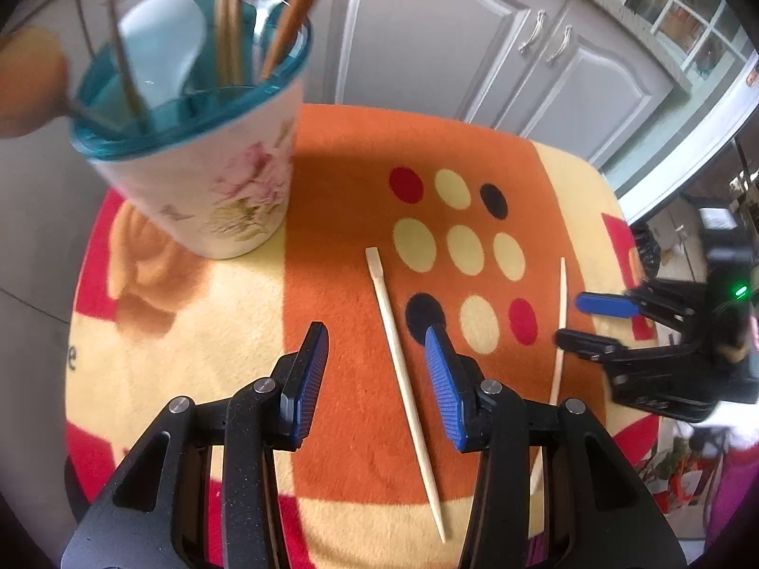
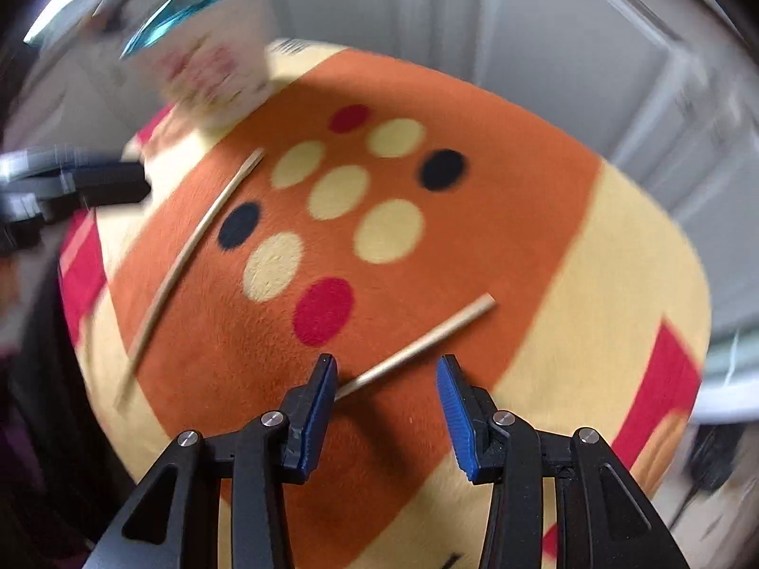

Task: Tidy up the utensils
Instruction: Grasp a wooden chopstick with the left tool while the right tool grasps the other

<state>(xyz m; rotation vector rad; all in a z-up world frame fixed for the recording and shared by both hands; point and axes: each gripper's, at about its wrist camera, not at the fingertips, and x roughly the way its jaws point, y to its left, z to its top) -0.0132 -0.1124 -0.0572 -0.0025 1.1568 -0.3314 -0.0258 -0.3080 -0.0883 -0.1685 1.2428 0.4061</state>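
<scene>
Two pale wooden chopsticks lie on an orange, cream and red plush mat (image 1: 341, 246). One chopstick (image 1: 403, 365) lies between my left gripper's (image 1: 377, 336) open fingers, below them. The other chopstick (image 1: 559, 327) lies to the right, just by my right gripper (image 1: 581, 317), which is open. In the right wrist view that chopstick (image 2: 417, 346) runs from the left finger across the gap of the right gripper (image 2: 386, 370); the first chopstick (image 2: 189, 256) lies to the left. A floral utensil cup (image 1: 208, 175) with a teal rim holds chopsticks and spoons at the back left; it shows blurred in the right wrist view (image 2: 213, 71).
The mat covers a small round table whose edges fall away on all sides. Grey cabinet doors (image 1: 427, 38) stand behind it. The left gripper's body (image 2: 71, 185) shows at the left of the right wrist view. The right wrist view is motion-blurred.
</scene>
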